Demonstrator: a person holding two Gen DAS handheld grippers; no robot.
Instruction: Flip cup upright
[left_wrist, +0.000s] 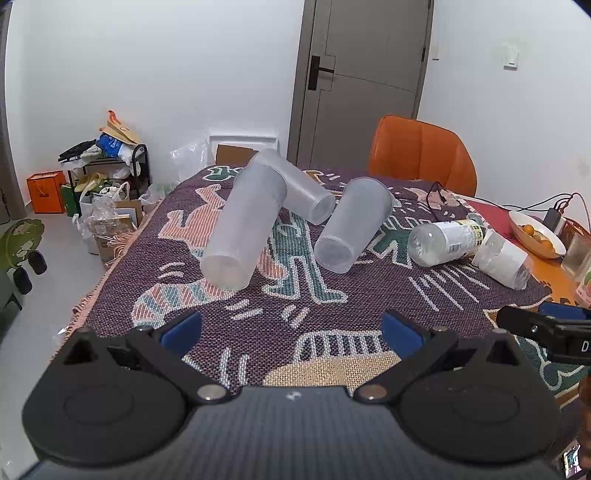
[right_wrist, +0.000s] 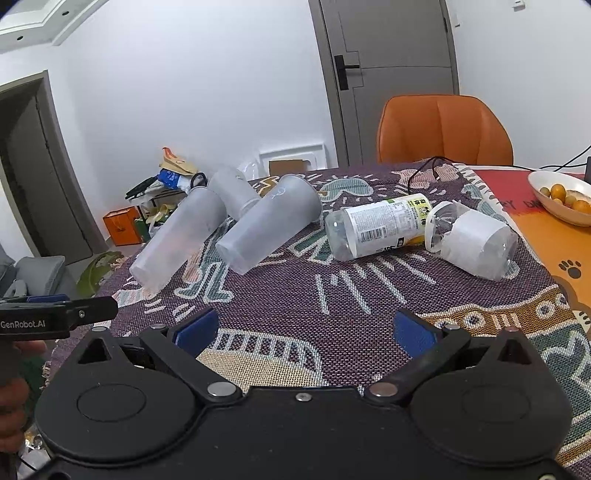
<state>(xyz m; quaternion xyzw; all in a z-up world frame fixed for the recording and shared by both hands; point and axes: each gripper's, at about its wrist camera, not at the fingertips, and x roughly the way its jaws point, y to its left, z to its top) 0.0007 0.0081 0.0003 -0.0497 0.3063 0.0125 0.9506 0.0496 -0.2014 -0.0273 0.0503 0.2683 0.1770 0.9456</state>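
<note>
Three translucent plastic cups lie on their sides on the patterned cloth. The left cup (left_wrist: 242, 225) (right_wrist: 177, 238) points its base toward me. A second cup (left_wrist: 295, 186) (right_wrist: 231, 190) lies behind it. The middle cup (left_wrist: 352, 225) (right_wrist: 269, 223) lies tilted, base toward me. My left gripper (left_wrist: 291, 332) is open and empty, hovering short of the cups. My right gripper (right_wrist: 304, 330) is open and empty, also short of them. Each gripper shows at the edge of the other's view.
A labelled clear bottle (left_wrist: 448, 240) (right_wrist: 380, 225) and a white-wrapped clear container (left_wrist: 504, 258) (right_wrist: 474, 240) lie on their sides right of the cups. A bowl of oranges (right_wrist: 561, 197), cables and an orange chair (left_wrist: 421, 153) are at the far right. The table's left edge drops to a cluttered floor.
</note>
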